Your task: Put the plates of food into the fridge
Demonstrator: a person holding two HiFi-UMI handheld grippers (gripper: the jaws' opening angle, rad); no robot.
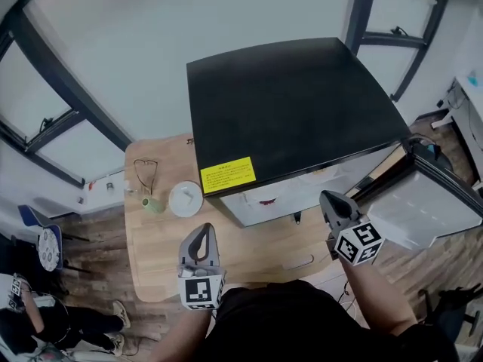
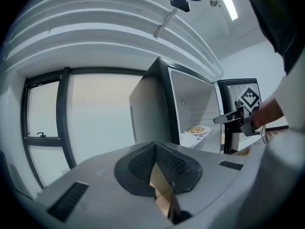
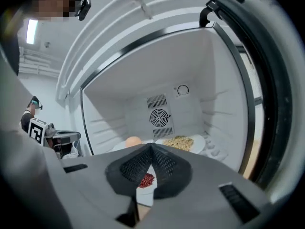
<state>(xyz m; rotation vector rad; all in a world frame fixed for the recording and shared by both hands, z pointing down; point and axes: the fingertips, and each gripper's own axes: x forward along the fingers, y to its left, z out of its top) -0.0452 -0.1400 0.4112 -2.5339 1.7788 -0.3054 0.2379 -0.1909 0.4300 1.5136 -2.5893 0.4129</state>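
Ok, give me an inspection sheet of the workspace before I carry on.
Surface: wooden table, next to the fridge.
Job's things: fridge door open; inside, a plate of pale grains, an orange round food, red beans on a dish.
Clutter: glasses, a small green thing, a white round lid or plate, at the table's left.
Tools: left tool shut, empty; right tool shut, empty, facing the open fridge.
Cables: nothing seen.
Surroundings: dark-framed windows, wood floor, another person low at the left.

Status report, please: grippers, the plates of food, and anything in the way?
Left gripper shut, empty. Right gripper shut, empty, facing the open fridge. Plate of yellowish food and plate of red food inside it. Nothing blocks the opening.
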